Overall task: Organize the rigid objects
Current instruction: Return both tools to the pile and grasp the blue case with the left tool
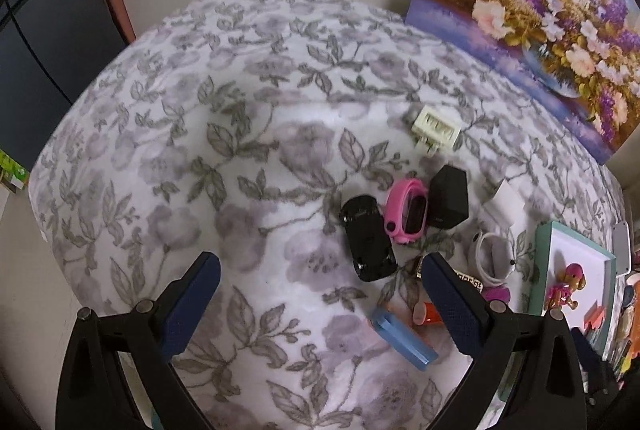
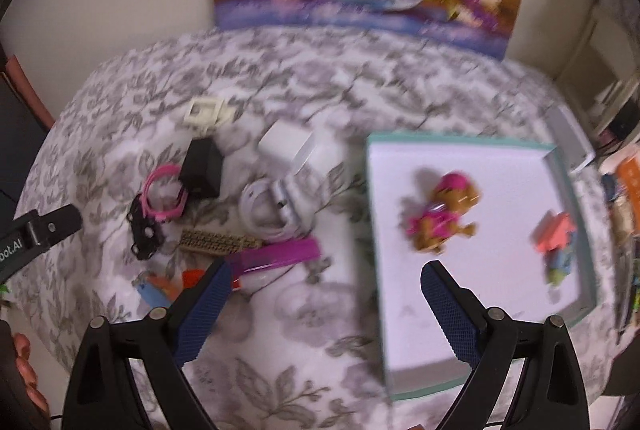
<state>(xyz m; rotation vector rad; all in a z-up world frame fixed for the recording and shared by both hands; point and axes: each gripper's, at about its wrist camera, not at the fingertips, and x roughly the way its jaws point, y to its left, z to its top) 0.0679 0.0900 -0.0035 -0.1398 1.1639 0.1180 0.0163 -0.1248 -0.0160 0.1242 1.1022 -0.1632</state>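
While both grippers hang over the floral blanket (image 1: 248, 118) with fingers spread and nothing between them, the left gripper (image 1: 320, 290) has a blue case (image 1: 402, 340) and an orange piece (image 1: 428, 314) just inside its right finger (image 1: 452, 306). Beyond its tips lie a black toy car (image 1: 368, 238), a pink watch (image 1: 406, 216) and a black cube (image 1: 448, 198). Ahead of the right gripper (image 2: 326, 290), a teal-rimmed tray (image 2: 464, 384) holds a toy dog (image 2: 442, 216), past the right finger (image 2: 450, 310). A purple bar (image 2: 280, 256) lies by the left one.
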